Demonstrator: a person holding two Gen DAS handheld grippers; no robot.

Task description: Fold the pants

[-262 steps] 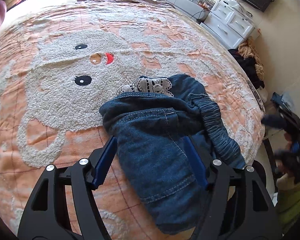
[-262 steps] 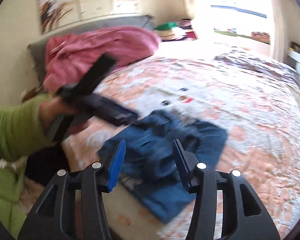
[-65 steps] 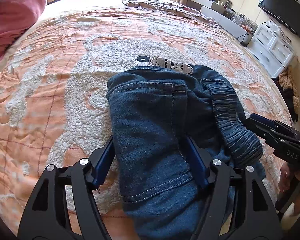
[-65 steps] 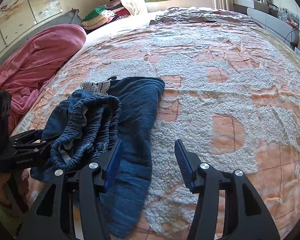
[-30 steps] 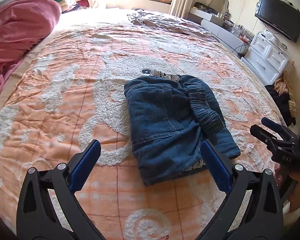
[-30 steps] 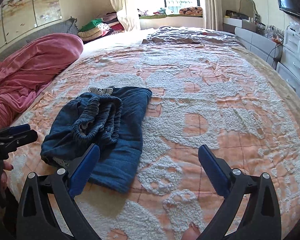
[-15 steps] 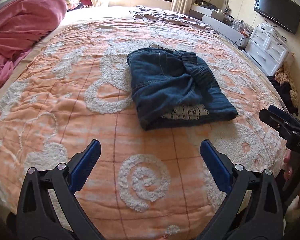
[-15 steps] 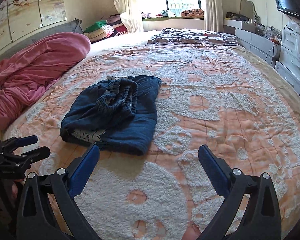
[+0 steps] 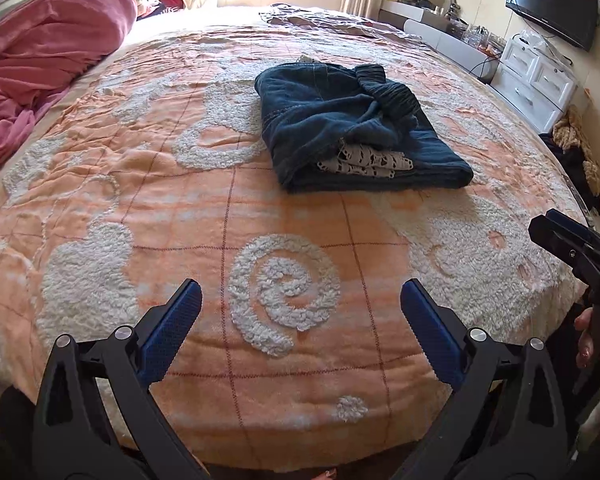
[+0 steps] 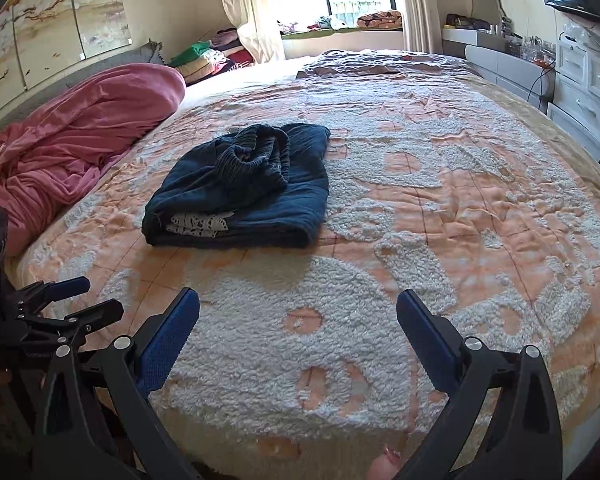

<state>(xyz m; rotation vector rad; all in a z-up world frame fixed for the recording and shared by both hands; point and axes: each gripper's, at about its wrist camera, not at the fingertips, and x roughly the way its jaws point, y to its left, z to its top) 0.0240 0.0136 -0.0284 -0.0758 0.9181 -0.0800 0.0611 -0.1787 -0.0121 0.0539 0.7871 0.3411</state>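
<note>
Dark blue denim pants [image 9: 352, 128] lie folded in a compact bundle on the orange and white bedspread [image 9: 180, 216], with white lace trim and the ribbed waistband showing. They also show in the right wrist view [image 10: 244, 188]. My left gripper [image 9: 300, 304] is open and empty, held back near the bed's front edge, well short of the pants. My right gripper [image 10: 298, 312] is open and empty, also near the front edge. The right gripper shows at the right edge of the left wrist view [image 9: 576, 248]; the left gripper shows at lower left of the right wrist view [image 10: 56, 300].
A pink blanket [image 10: 72, 148] is heaped on the bed's left side. A grey quilt [image 10: 380, 60] lies at the far end. White drawers [image 9: 536, 80] and a wall TV [image 9: 552, 4] stand to the right. Dark clothes [image 9: 576, 152] lie beside the bed.
Both grippers let go of the pants, opened wide and drew back from the bundle toward the bed's front edge. The folded pants stay where they were left.
</note>
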